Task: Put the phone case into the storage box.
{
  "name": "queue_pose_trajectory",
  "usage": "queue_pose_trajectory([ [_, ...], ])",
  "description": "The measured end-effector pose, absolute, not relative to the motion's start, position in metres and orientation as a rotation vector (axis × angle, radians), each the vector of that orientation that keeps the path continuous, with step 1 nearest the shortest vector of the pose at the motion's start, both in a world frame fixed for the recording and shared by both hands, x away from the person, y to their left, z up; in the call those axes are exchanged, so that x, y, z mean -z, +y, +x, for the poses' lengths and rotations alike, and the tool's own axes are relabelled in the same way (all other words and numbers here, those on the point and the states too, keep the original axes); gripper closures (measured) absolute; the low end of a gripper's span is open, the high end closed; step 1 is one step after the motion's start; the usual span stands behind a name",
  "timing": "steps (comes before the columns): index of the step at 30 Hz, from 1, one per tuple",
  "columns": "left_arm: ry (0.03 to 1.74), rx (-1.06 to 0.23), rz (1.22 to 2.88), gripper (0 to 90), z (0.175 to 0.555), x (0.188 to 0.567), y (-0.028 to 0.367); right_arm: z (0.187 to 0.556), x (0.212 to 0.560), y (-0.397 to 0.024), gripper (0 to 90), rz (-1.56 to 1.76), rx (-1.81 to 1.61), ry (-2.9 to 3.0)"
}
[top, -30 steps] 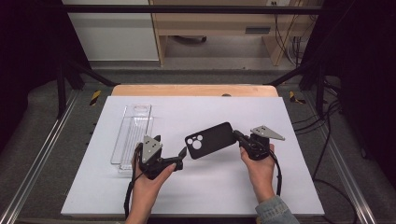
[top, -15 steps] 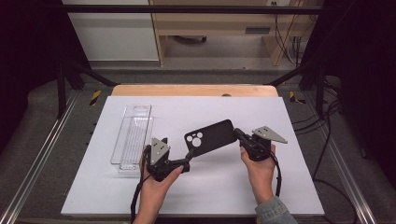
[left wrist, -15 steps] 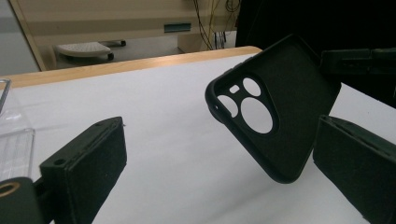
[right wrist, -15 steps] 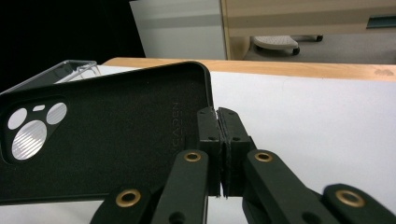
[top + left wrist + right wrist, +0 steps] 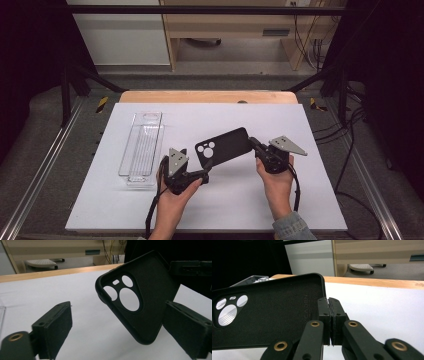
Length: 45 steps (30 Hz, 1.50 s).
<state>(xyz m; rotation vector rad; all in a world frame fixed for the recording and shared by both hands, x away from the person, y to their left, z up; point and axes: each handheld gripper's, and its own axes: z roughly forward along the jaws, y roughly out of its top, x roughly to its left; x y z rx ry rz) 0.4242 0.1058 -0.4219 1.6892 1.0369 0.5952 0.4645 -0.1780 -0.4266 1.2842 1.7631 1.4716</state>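
High view first: a black phone case (image 5: 223, 145) hangs tilted above the white counter (image 5: 150, 210), held at its far-right end by the right tool (image 5: 253, 143), whose jaws are pinched tight on the case's edge; the person's right hand (image 5: 275, 176) carries that tool from below, a denim cuff showing at the wrist. The left tool (image 5: 209, 167) sits at the case's lower left corner, near the camera cut-outs, with the left hand (image 5: 172, 197) wrapped around its body; its jaws have just been closing a little, yet they stand wide apart, and the case's corner lies between them without either pad pressing on it. A clear plastic tray (image 5: 141, 148) rests on the counter just beside the left tool, long side running away from the person; a strip of pale wood (image 5: 207, 96) borders the counter's far edge.

Left gripper view shows the case (image 5: 140, 300) with its hollow inside facing the camera, its round openings clear, its lower corner dipping between the two black pads (image 5: 53, 332); white counter shows between the left-hand pad and the case. Right gripper view shows the two jaws closed together on the case's rim (image 5: 323, 297), the case (image 5: 267, 320) stretching off to the left with its inner face showing.
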Motion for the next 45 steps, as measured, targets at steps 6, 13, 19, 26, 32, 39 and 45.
queue_pose_trajectory([
  [6, 1.059, -0.569, 1.674, 27.6, 0.425, 0.423, 0.106, 0.463, 0.426, -0.176, 89.0, 1.268, -1.467, 1.760],
  [13, 1.071, -0.545, 1.643, 47.3, 0.422, 0.421, 0.108, 0.463, 0.427, -0.176, 89.0, 1.260, -1.461, 1.762],
  [19, 1.080, -0.512, 1.638, 58.8, 0.422, 0.424, 0.113, 0.463, 0.428, -0.175, 89.0, 1.257, -1.462, 1.759],
  [26, 1.115, -0.483, 1.616, 69.3, 0.424, 0.427, 0.117, 0.463, 0.429, -0.174, 89.0, 1.248, -1.459, 1.759],
  [32, 1.142, -0.404, 1.580, 75.3, 0.427, 0.431, 0.121, 0.462, 0.431, -0.173, 88.9, 1.246, -1.455, 1.762],
  [39, 1.139, -0.378, 1.552, 81.9, 0.428, 0.429, 0.126, 0.463, 0.434, -0.171, 88.7, 1.236, -1.449, 1.771],
  [45, 1.114, -0.394, 1.549, 84.4, 0.428, 0.424, 0.127, 0.464, 0.436, -0.171, 88.6, 1.230, -1.455, 1.781],
])
